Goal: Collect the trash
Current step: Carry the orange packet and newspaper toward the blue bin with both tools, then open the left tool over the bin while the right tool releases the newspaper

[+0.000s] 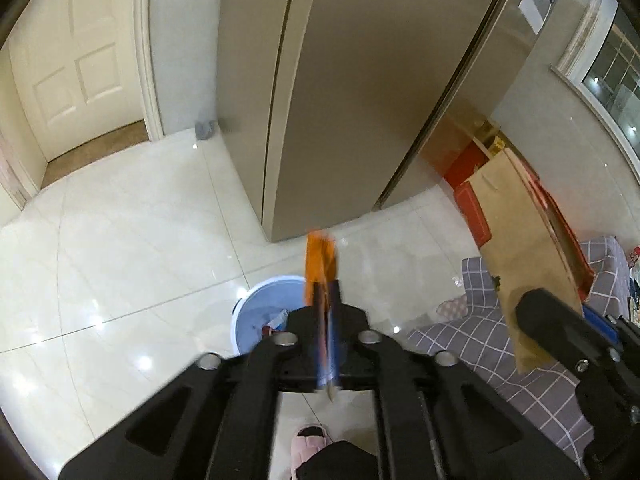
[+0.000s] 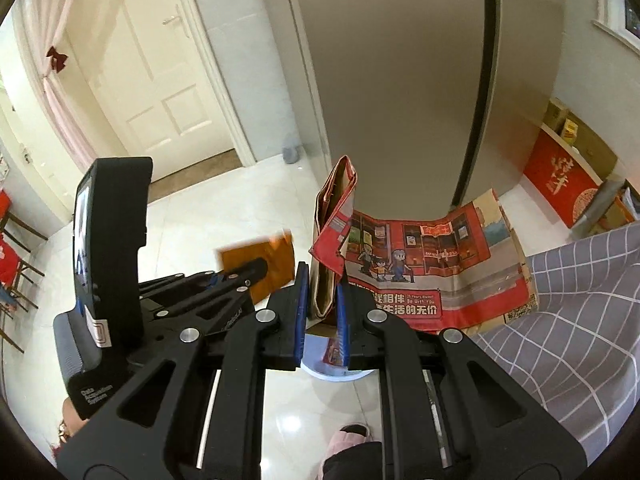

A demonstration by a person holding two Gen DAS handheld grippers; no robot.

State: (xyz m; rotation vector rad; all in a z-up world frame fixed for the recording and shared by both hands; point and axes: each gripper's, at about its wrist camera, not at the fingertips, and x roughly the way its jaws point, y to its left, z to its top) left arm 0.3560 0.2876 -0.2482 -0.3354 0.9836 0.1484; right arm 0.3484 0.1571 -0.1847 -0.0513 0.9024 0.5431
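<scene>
My left gripper [image 1: 327, 292] hangs over a blue bin [image 1: 260, 312] with some litter in it. A thin orange wrapper [image 1: 318, 256], blurred and edge-on, stands loose between its slightly parted jaws. In the right wrist view that left gripper [image 2: 262, 266] and the orange wrapper [image 2: 276, 256] sit left of my right gripper [image 2: 322, 280]. The right gripper is shut on a folded brown paper bag with red cartoon print [image 2: 420, 264], above the bin's rim [image 2: 340, 374]. From the left wrist view the right gripper [image 1: 536, 312] and the plain back of the paper bag [image 1: 516, 232] show at the right.
A tall grey fridge [image 1: 360, 80] stands just behind the bin. A sofa with a grey checked cover [image 2: 560, 320] is on the right, with red boxes [image 2: 568, 180] beyond it. A pink slipper [image 2: 348, 440] shows on the pale tiled floor below. A white door [image 1: 72, 60] is at the far left.
</scene>
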